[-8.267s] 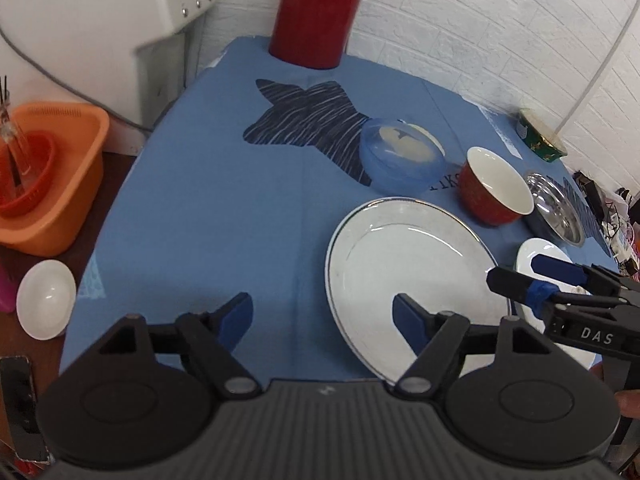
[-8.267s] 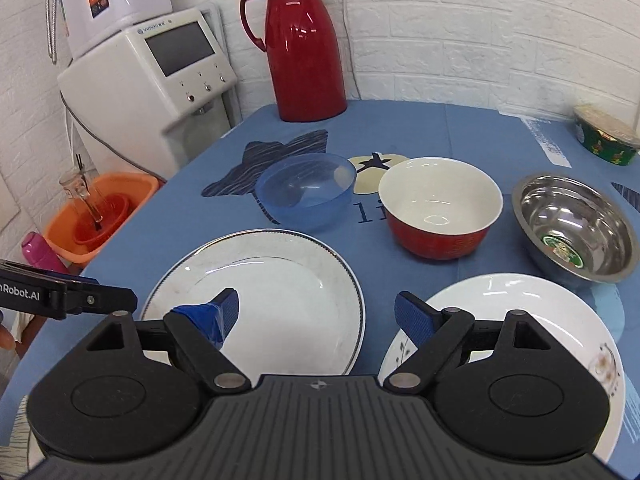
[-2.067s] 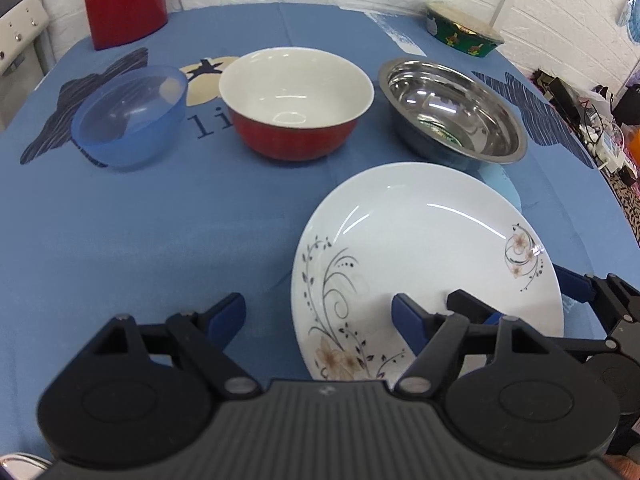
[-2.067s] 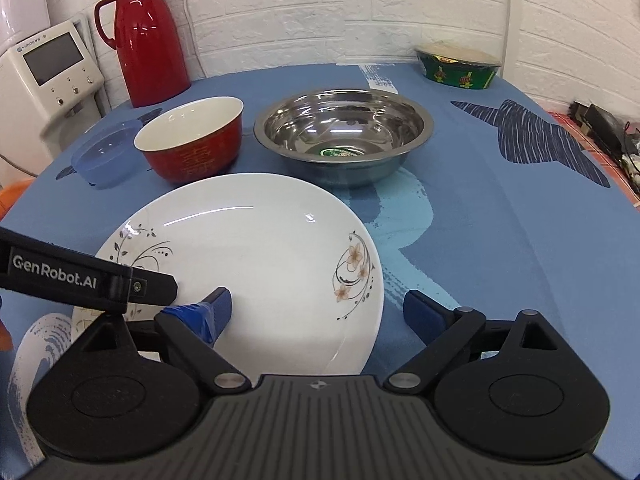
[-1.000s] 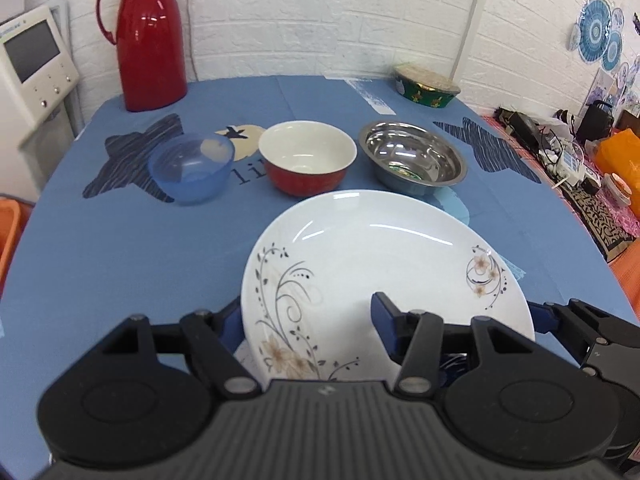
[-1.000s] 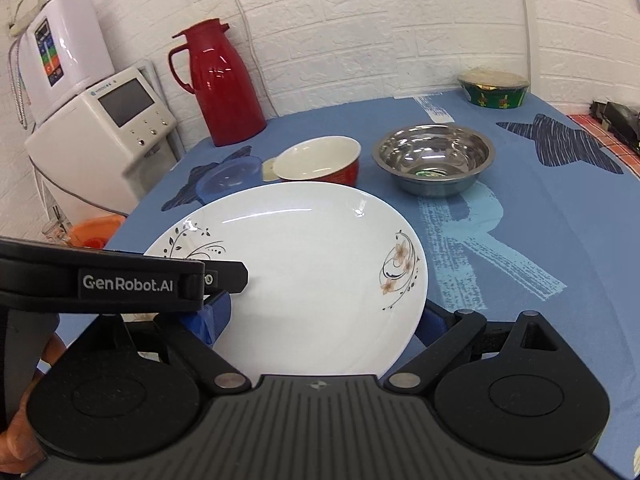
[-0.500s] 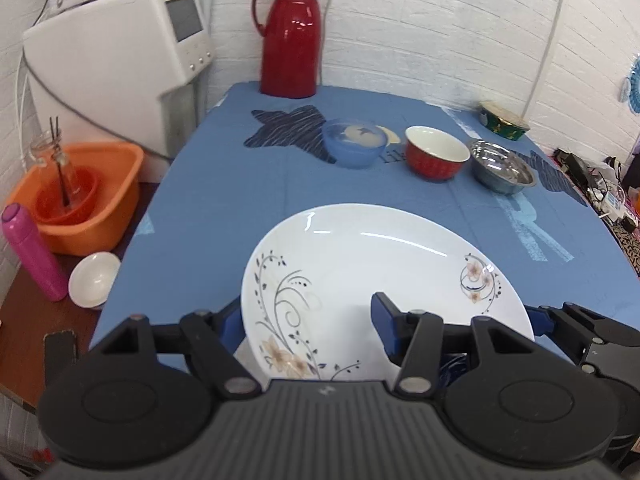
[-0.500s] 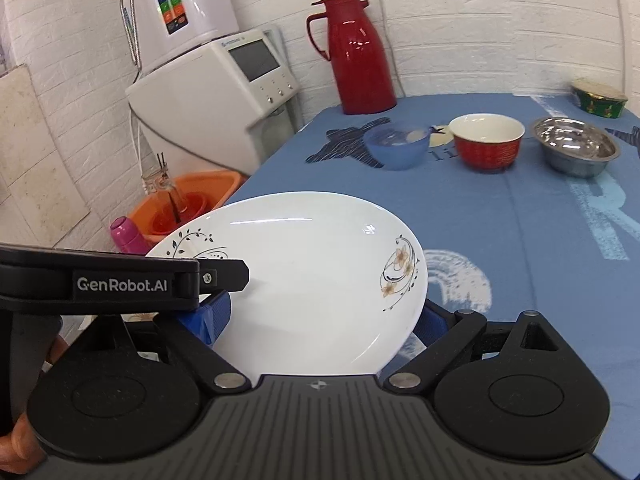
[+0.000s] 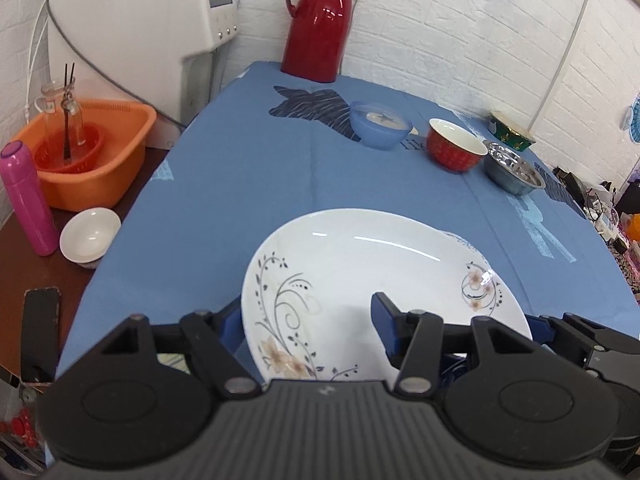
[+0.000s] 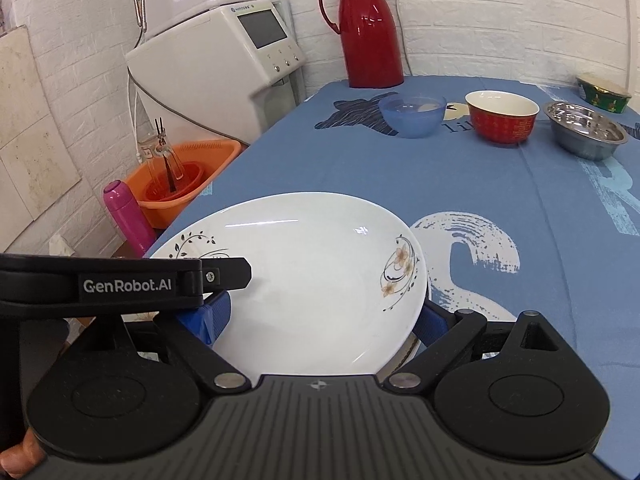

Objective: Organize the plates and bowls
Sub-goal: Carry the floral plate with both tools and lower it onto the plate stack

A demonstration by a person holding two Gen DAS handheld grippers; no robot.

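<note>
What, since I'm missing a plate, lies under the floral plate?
Only a sliver of another plate's rim peeks out beneath the floral plate; the rest is covered.

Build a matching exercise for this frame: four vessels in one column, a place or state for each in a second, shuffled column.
Things:
1. white floral plate
2. translucent blue plastic bowl
3. shiny steel bowl
4. small white bowl

Places or states:
A. off the tablecloth, beside the pink bottle
B. right of the red bowl in both views
C. gripped at its near rim by both grippers
D. nearest the red thermos jug

Pairs: 1-C, 2-D, 3-B, 4-A
</note>
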